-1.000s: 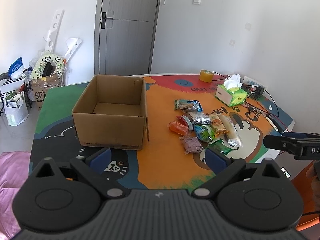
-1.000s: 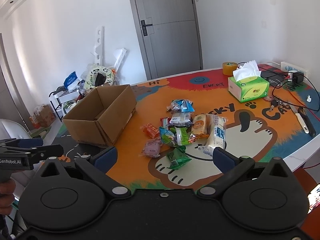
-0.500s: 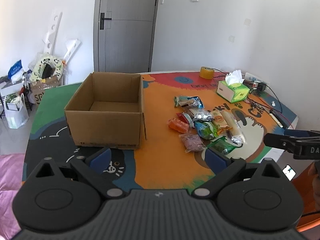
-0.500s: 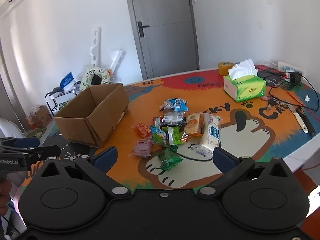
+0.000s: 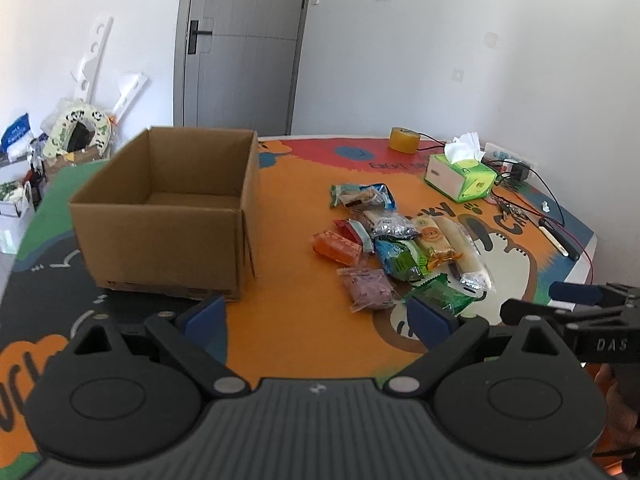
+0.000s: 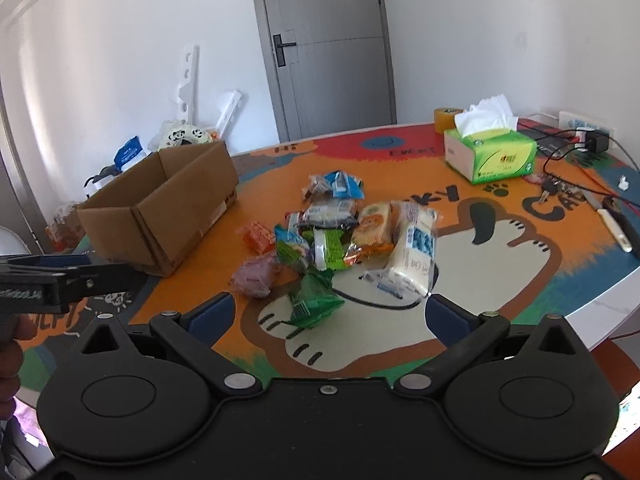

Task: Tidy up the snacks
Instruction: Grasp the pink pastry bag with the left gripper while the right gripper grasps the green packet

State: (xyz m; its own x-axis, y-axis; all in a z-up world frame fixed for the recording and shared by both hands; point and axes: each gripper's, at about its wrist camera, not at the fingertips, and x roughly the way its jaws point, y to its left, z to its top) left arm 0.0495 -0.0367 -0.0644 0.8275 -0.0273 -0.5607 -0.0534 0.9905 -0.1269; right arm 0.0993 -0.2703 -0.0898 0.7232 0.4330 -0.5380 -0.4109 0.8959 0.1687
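1. We hold the left gripper (image 5: 316,316) over the near edge of the table (image 5: 292,336), its blue-padded fingers spread wide with nothing between them.
2. Our right gripper (image 6: 328,316) hovers likewise at the near edge, released and empty.
3. The snacks (image 6: 340,236) lie in a loose heap near the middle of the table; a green packet (image 6: 312,302) sits closest to us.
4. The cardboard box (image 5: 172,212) stands open toward the table's left side, well apart from the heap.
5. A tissue box (image 6: 490,154) rests near the far right edge.
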